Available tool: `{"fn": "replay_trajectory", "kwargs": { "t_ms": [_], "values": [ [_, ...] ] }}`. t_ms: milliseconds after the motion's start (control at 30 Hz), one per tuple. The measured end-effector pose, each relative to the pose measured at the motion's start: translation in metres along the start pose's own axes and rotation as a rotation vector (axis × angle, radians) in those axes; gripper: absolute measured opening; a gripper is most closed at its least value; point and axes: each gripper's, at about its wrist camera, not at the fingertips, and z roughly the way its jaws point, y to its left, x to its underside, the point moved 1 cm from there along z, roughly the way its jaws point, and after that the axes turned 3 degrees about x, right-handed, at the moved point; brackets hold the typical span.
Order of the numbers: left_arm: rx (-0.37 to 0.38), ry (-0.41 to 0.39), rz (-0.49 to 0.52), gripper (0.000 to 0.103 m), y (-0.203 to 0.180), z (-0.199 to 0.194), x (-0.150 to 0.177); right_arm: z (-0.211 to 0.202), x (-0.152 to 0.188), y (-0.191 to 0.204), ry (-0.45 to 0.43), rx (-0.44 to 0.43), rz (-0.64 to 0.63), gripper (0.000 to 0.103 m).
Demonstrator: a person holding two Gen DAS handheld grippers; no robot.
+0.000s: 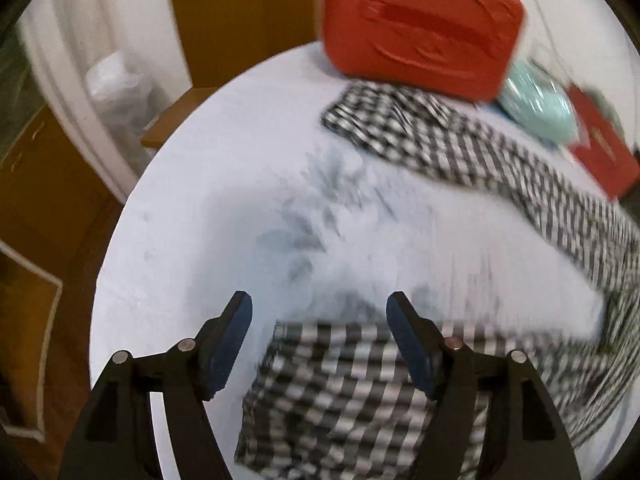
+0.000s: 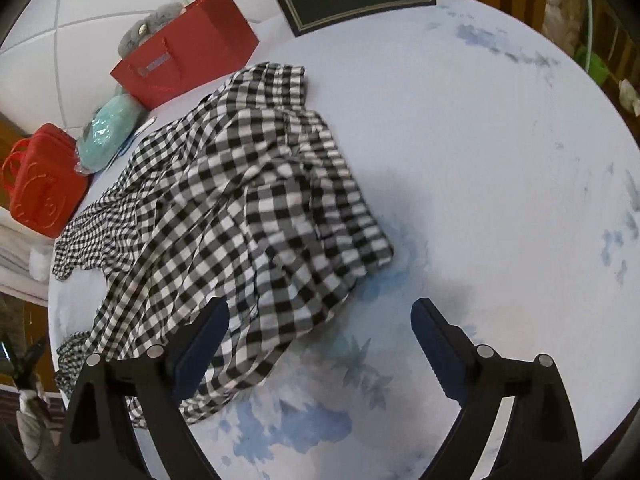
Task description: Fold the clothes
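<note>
- Checked garment (image 2: 240,200) lies crumpled on the round pale table (image 2: 500,140), bunched rather than flat, running as a long band from the near edge up toward the far rim, where a red case (image 2: 40,184) and a red bag (image 2: 188,60) stand.
- Left gripper (image 1: 318,316) hangs released, jaws spread wide, nothing between the pads; a corner of the checked cloth sits just under and slightly toward its right-hand finger, the bare tabletop ahead of it.
- Right gripper (image 2: 320,320) is likewise unclenched and wide, gripping nothing; the cloth's lower hem passes under its left-hand finger, while the other finger stands over bare table.
- Seen from the left wrist, the garment curves away up and to the right, so its long axis runs across both claws rather than along them.
- Each hand seems about equally near an edge: the left over one corner, the right over the hem.
- Judged from this, the coming move turns on each claw dropping onto its nearest edge so the cloth can be pulled out flat before any fold.
</note>
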Motion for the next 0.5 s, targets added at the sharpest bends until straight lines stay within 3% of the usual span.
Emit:
{"fn": "replay_trajectory", "kwargs": {
  "t_ms": [233,433,500],
  "values": [
    [-0.027,0.029,0.030,0.076,0.008,0.006,0.021,-0.001,0.013,-0.003,-0.008,-0.007,0.009,0.098],
    [0.016,0.142,0.028,0.077,0.003,0.038,0.036,0.006,0.010,-0.003,-0.013,0.004,0.004,0.103],
    [0.013,0.121,0.014,0.078,0.000,0.040,0.042,0.010,0.008,0.000,-0.009,0.014,-0.007,0.103]
  ]
}}
